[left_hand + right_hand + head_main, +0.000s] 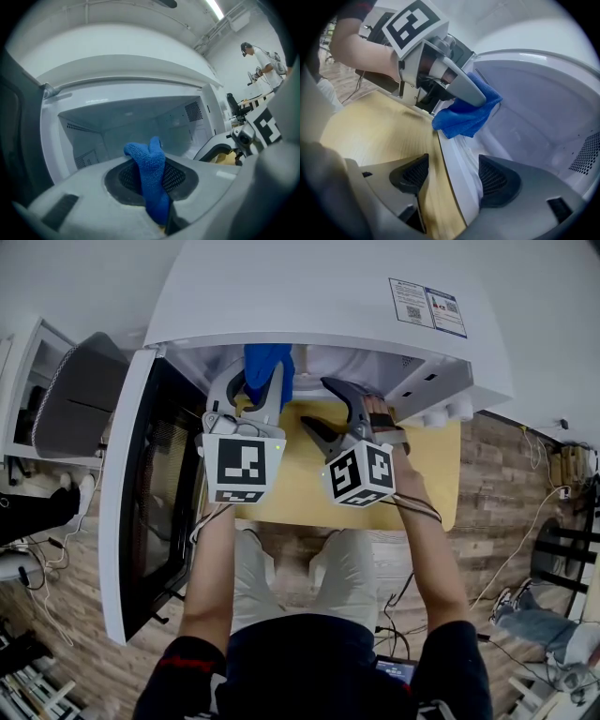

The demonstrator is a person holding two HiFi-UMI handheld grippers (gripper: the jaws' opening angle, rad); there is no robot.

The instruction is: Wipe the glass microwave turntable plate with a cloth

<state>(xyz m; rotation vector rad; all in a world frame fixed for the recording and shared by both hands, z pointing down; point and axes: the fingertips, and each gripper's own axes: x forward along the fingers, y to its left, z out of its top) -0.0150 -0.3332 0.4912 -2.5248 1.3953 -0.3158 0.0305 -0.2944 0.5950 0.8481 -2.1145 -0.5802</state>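
the microwave [319,296] stands on the counter [436,465] with its door [141,502] swung open to the left. the left claw [260,382] is clamped on a blue cloth [151,173], which sticks up from between its jaws at the mouth of the oven, toward the left of the opening. just to its right, the right claw [452,176] is spread wide and holds nothing, one jaw over the counter and the other inside the oven's near edge.

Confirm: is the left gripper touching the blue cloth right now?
Touching. The left gripper view shows the blue cloth clamped between the fingers of the left gripper, its end sticking up past them.
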